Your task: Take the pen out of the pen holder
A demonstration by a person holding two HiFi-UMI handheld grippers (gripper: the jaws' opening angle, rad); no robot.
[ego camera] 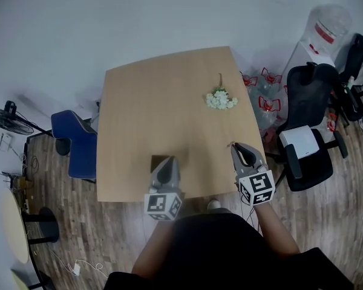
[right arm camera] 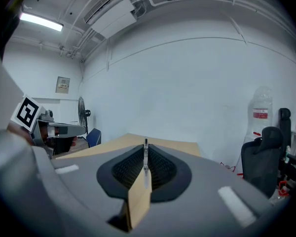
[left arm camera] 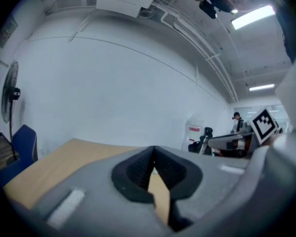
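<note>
Head view: wooden table (ego camera: 145, 101) fills the middle, seen from above on a plank floor. Black office chair (ego camera: 308, 95) off its right edge, a white box (ego camera: 299, 139) lying on the seat. Blue chair (ego camera: 75, 144) tucked at the left edge. Big upturned water bottle (ego camera: 328, 26) beyond the far right corner; it has a red label, print too small to read. Standing fan (ego camera: 9, 118) well apart on the left.

Your left gripper (ego camera: 163, 164) sits over the near edge, left of middle. Left gripper view: both jaws pressed together, nothing between them, only table top showing past the pads.

Your right gripper (ego camera: 236, 147) sits over the near right corner. Right gripper view: jaws closed on the pen (right arm camera: 146, 157), a thin stick standing upright in the seam, dark tip poking above the pads, lower part pale. That is where the pen is: clamped in your right gripper, above the table, touching nothing else that shows.

White flowers (ego camera: 221, 99), one small bunch, lie on the table near the right edge, towards the far side, stem pointing away from you, well apart from both grippers.

Framed notice (right arm camera: 62, 84) on the far wall in the right gripper view; text not legible.
</note>
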